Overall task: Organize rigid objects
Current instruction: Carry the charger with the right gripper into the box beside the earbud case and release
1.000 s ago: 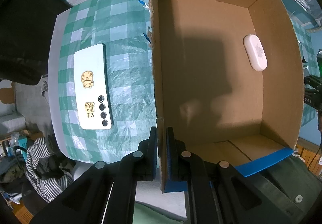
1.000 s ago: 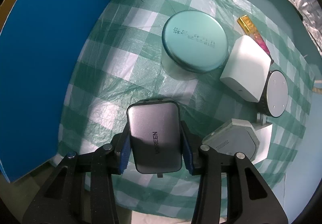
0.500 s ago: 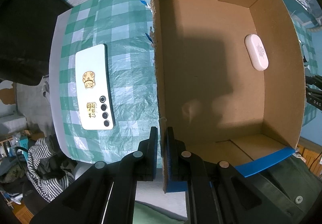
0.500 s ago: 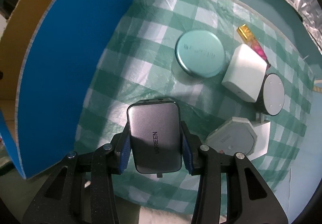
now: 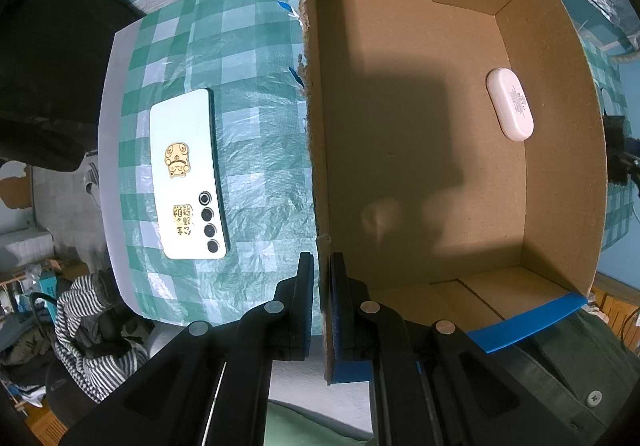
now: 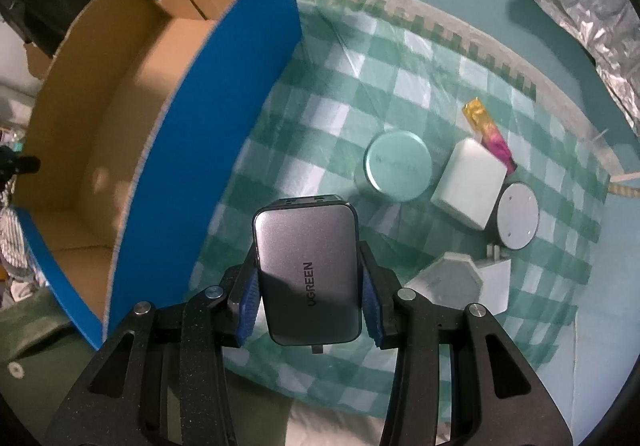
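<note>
My left gripper [image 5: 321, 286] is shut on the near left wall of the open cardboard box [image 5: 316, 149], one finger outside, one inside. A white oval case [image 5: 510, 103] lies on the box floor at the right. A white phone [image 5: 186, 173] with stickers lies face down on the checked cloth left of the box. My right gripper [image 6: 308, 278] is shut on a grey UGREEN charger [image 6: 308, 270], held above the cloth to the right of the box's blue wall [image 6: 208, 149].
On the cloth at the right lie a teal round tin [image 6: 398, 169], a white block [image 6: 468, 181], a grey round puck [image 6: 518, 215], a pink-gold bar [image 6: 488, 129] and a grey octagonal device [image 6: 448, 282]. Crinkled foil [image 6: 580, 5] is beyond the table. Striped cloth [image 5: 84, 322] lies below left.
My right gripper has risen with the charger: the objects on the cloth look smaller and the box's inside has come into view. The left gripper and box kept still.
</note>
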The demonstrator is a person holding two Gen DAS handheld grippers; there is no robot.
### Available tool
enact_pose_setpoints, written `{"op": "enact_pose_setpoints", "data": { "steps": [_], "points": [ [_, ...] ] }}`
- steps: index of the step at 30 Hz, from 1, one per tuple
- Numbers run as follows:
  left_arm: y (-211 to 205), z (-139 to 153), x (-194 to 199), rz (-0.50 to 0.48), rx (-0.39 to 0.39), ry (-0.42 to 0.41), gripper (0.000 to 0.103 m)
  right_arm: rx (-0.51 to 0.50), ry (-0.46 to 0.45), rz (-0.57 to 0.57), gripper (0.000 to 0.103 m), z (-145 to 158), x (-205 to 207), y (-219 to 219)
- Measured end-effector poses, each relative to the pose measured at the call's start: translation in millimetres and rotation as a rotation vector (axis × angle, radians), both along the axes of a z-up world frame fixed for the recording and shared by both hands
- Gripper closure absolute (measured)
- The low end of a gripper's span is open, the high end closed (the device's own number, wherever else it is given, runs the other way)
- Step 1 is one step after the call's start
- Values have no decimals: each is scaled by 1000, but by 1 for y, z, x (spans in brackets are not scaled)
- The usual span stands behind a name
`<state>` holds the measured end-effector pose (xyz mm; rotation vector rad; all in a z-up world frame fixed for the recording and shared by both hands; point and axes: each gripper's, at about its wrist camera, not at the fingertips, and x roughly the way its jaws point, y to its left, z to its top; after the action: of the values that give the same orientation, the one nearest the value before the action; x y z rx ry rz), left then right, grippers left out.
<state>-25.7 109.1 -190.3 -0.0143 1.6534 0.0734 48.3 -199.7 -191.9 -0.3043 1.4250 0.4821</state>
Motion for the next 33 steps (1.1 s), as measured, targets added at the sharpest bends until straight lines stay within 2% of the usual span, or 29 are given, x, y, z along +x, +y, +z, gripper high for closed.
{"op": "enact_pose_setpoints", "data": {
  "steps": [9, 14, 23, 33],
  "points": [
    [0, 0, -1, 0, 0, 0, 95, 49, -58, 34, 60, 50, 11, 35],
    [0, 0, -2, -2, 3, 2, 95, 74, -77, 56, 60, 65, 21, 54],
    [-2, 0, -5, -4, 1, -1, 95, 84, -83, 120, 60, 68, 28, 92],
    [0, 0, -5, -1, 3, 3, 95, 75, -47, 153, 60, 49, 38, 125]
  ]
}}
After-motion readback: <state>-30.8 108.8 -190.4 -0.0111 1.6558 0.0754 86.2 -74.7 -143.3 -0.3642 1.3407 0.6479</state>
